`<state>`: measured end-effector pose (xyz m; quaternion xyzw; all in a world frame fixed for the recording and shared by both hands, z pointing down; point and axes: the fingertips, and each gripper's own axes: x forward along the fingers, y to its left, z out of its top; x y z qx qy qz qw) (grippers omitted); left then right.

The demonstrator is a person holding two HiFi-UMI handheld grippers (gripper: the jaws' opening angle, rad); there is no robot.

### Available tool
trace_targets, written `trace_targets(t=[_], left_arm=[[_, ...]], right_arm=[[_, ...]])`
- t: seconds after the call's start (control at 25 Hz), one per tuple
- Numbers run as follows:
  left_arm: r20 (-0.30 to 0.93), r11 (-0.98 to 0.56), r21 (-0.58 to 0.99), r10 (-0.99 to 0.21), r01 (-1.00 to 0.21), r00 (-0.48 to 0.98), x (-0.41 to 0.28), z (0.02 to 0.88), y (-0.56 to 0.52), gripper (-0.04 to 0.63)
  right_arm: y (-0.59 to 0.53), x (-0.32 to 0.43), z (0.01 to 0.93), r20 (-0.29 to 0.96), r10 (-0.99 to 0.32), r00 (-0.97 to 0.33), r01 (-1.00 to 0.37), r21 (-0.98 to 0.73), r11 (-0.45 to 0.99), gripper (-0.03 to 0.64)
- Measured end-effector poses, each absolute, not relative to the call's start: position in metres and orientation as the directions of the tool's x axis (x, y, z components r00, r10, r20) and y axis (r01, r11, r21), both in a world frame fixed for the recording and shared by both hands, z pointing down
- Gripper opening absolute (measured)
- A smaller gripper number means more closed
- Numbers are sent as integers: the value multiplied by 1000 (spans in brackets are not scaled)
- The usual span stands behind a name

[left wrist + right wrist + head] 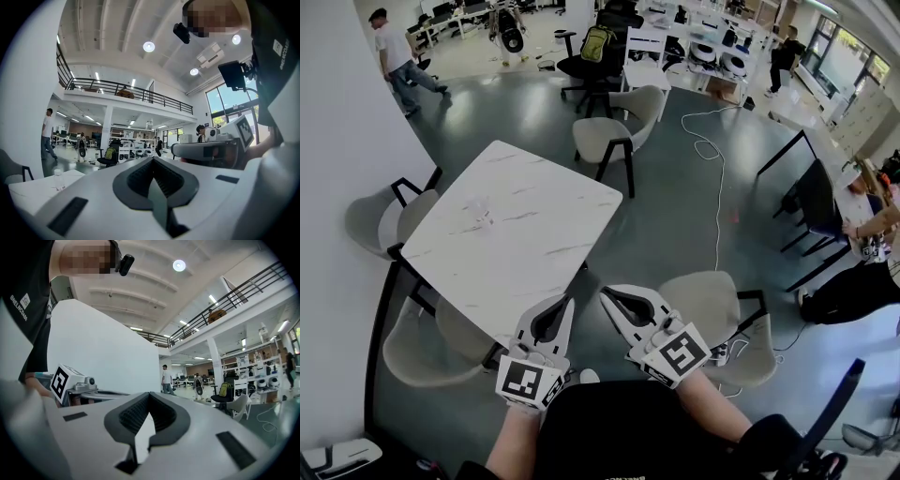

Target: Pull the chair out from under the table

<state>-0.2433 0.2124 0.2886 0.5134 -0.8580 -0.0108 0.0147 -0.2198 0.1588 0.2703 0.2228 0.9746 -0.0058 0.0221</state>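
First, the head view: a white marble table (525,216) stands on a grey floor, and the person holds both tools close to the body just off its near corner. The left gripper (562,304) and the right gripper (610,294) point forward side by side, each with its jaws pressed together and nothing between them. A beige chair (711,307) with a black frame sits just right of the right gripper, clear of the tabletop. A second chair (420,349) at lower left has its seat partly under the table's edge, and a third chair (379,219) stands at the far left side by the white wall. Next, the left gripper view: the left gripper (152,160) has its dark pads meeting in a closed seam, empty, with the right gripper (206,150) level beside it and a small clear bottle (57,178) on the table (33,190). Last, the right gripper view: the right gripper (149,394) is likewise closed on nothing, beside the left gripper (96,393).
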Motion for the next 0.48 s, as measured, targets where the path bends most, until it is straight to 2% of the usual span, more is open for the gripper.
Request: trace_targets(t=[0.48], left_arm=[[21, 455, 36, -890, -890, -455, -241, 293, 209, 5]], right_arm=[[147, -217, 272, -57, 405, -913, 407, -34, 913, 12]])
